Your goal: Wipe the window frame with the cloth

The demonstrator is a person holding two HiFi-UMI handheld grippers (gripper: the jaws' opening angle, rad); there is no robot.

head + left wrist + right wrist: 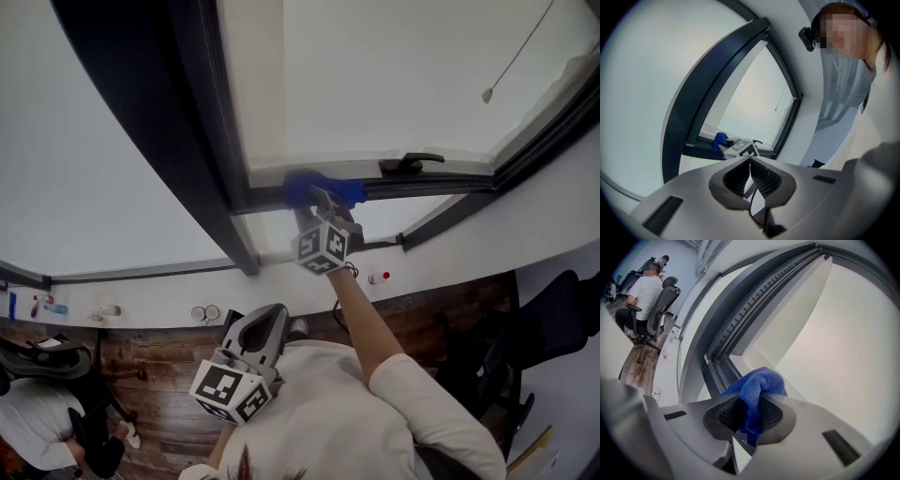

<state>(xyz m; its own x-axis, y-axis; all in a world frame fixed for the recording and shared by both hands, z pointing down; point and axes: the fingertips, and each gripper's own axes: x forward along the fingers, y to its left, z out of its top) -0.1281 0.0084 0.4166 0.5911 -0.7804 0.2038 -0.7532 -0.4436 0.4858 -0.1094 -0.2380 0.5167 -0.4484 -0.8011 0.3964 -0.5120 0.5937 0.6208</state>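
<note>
**Q:** Right hand-held gripper (pixel 749 414)?

**A:** Clamped on the blue cloth (pixel 758 383). At centre of the head view, the cloth is against the dark window frame (pixel 431 185), left of the handle (pixel 411 163).

**Q:** Left hand-held gripper (pixel 750 163)?

**A:** Jaws together, nothing between them. Lower left of the head view, well apart from the frame.

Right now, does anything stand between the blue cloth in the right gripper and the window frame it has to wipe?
Nothing visible does. The right gripper holds the cloth right at the dark window frame, with no gap showing in the head view. Further along to the right, a handle sits on the frame.
</note>
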